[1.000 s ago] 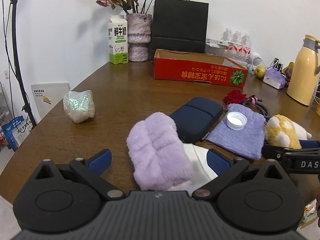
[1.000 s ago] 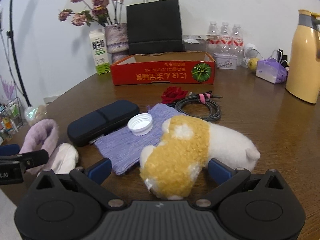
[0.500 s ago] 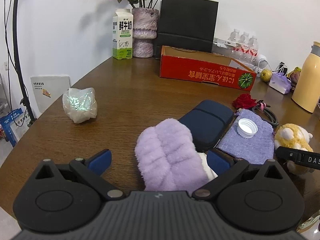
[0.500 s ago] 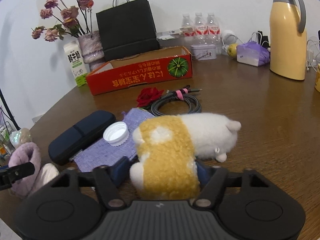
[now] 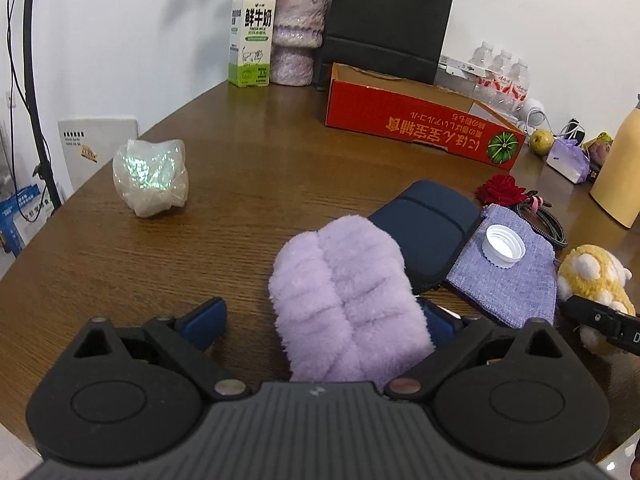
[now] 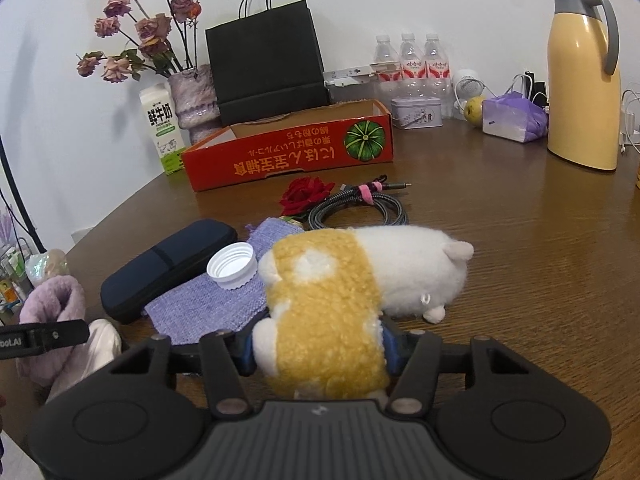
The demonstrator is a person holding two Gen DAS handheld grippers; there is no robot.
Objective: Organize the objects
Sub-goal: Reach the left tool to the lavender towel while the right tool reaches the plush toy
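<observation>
My left gripper (image 5: 320, 320) is open around a fluffy purple slipper (image 5: 348, 300); the left pad stands apart from it, the right pad is at its side. My right gripper (image 6: 318, 350) is shut on the yellow-and-white plush toy (image 6: 352, 280), holding its yellow rear. A navy case (image 5: 428, 236), a purple cloth pouch (image 5: 508, 280) with a white bottle cap (image 5: 503, 243), a red rose (image 6: 306, 194) and a coiled cable (image 6: 360, 206) lie on the wooden table (image 5: 260, 184). A red cardboard box (image 6: 288, 156) stands open behind them.
A crumpled plastic bag (image 5: 151, 176) lies at the left. A milk carton (image 5: 251, 36), flower vase (image 5: 296, 36), black paper bag (image 6: 266, 64), water bottles (image 6: 408, 60), a tin (image 6: 416, 112) and a yellow thermos (image 6: 582, 76) stand along the wall.
My right gripper has closed on the plush toy and lifted its rear. My left gripper moved forward over the purple slipper, its jaws narrowing somewhat.
</observation>
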